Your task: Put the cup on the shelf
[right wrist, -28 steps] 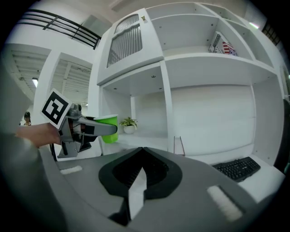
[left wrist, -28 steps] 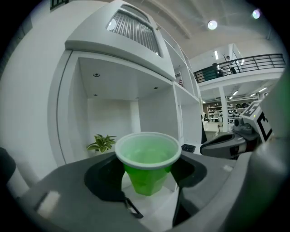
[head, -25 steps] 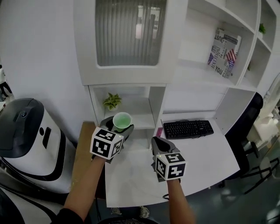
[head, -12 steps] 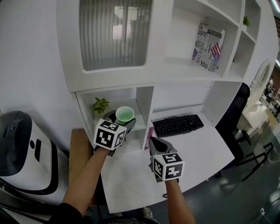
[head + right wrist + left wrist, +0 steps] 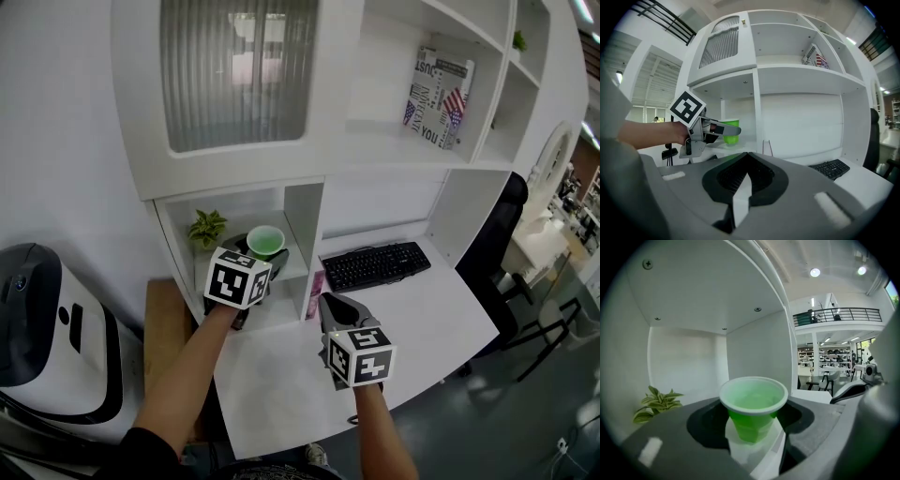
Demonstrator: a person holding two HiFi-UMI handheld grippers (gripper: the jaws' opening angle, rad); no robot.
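**Head view.** The left gripper (image 5: 259, 257) is held at the front of the lower shelf compartment (image 5: 298, 211), just above the desk (image 5: 281, 375). A green cup (image 5: 265, 241) is clamped between its jaws, upright, with the mouth facing up. A small plant (image 5: 207, 227) is seen inside the same compartment, to the left of the cup and apart from it. The right gripper (image 5: 334, 306) is held over the desk, lower than the left gripper and to its right. A black keyboard (image 5: 375, 266) is located on the desk to the right of the compartment. A magazine (image 5: 439, 98) is leaned on an upper shelf.

**Left gripper view.** The cup (image 5: 753, 401) is gripped on both sides by the jaws of the left gripper (image 5: 753, 422). The cup base is positioned over the front edge of the white shelf board (image 5: 759, 453); contact between the base and the board cannot be confirmed. The plant (image 5: 656, 404) is shown at the left, further back in the compartment.

**Right gripper view.** The jaws of the right gripper (image 5: 746, 160) are brought together, and nothing is held between them. The left gripper (image 5: 723, 131) is shown ahead at the left, with the cup (image 5: 731, 139) in its jaws at the mouth of the lower compartment. The keyboard (image 5: 830, 168) is visible at the lower right, and the magazine (image 5: 813, 55) on the shelf above.
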